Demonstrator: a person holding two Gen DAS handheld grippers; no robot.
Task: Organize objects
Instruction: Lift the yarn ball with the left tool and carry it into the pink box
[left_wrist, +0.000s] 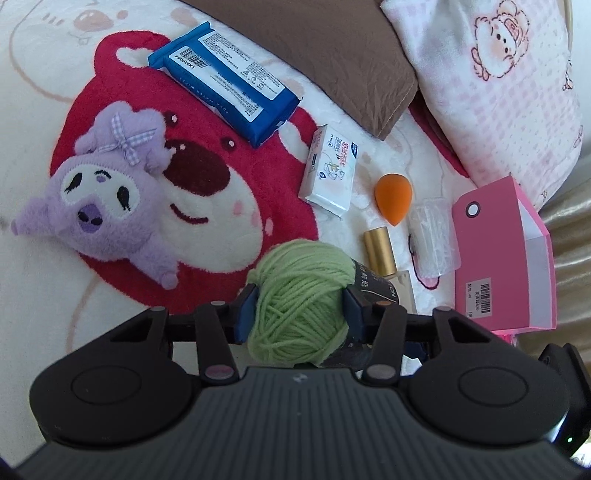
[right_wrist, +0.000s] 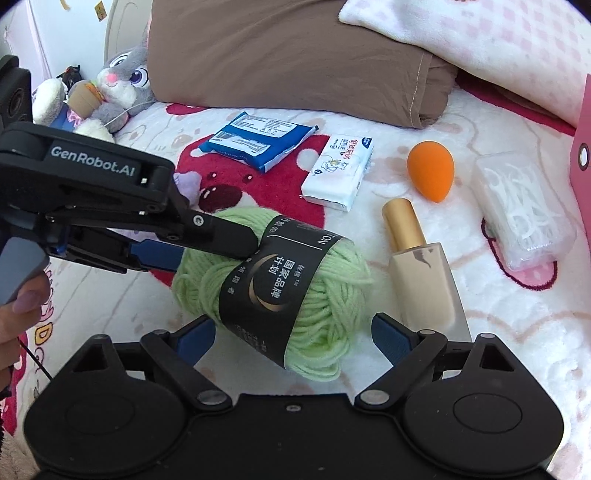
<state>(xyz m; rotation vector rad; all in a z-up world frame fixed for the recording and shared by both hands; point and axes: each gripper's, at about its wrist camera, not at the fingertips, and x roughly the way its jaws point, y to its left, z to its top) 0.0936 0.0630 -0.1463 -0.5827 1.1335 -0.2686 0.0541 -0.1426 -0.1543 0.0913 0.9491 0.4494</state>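
1. Our left gripper (left_wrist: 299, 308) clenches the yarn (left_wrist: 301, 306) near the bottle (right_wrist: 421, 266).
2. Our right gripper (right_wrist: 295, 336) stands released.
3. Yarn seems soft, light; we pinch its middle.
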